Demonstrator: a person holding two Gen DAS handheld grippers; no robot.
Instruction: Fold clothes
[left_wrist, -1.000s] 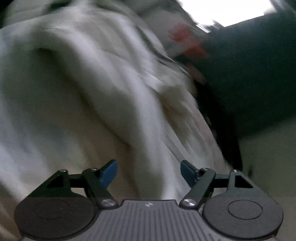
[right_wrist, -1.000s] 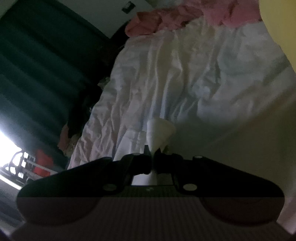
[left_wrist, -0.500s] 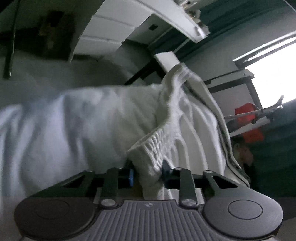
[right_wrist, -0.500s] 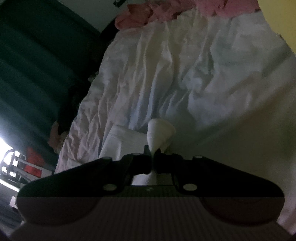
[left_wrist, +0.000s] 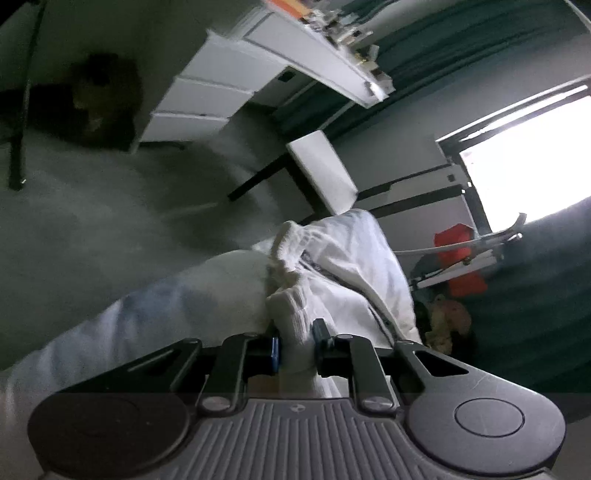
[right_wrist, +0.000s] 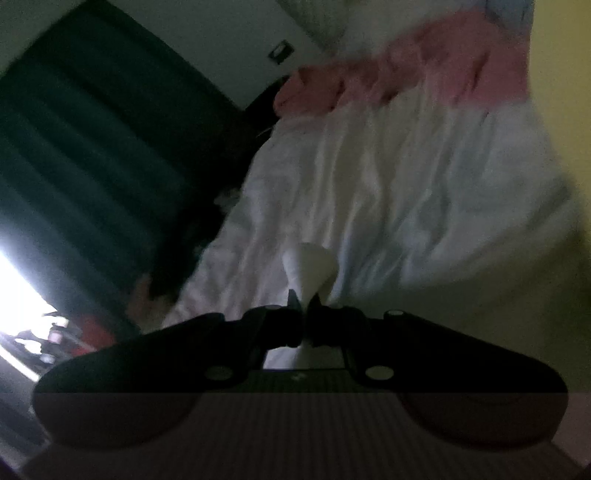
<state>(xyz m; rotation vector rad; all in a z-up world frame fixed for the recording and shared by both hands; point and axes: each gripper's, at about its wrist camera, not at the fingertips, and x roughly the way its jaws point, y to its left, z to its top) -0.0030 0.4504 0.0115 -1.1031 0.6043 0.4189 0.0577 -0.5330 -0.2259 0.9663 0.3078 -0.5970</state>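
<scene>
Left tongs (left_wrist: 295, 341) now pinch the garment (left_wrist: 347, 266) at its ribbed knit edge; a second ago they were spread. Right tongs (right_wrist: 303, 308) stay clamped on a white fold. Both ends held: lift and spread over the crumpled bed (right_wrist: 406, 192). Pink clothes (right_wrist: 399, 74) far.

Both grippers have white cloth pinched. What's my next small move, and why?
Probably draw the two apart to pull the white garment taut. The left gripper pinches a bunched ribbed edge, the right gripper a small tuft, and the cloth still hangs crumpled.
</scene>
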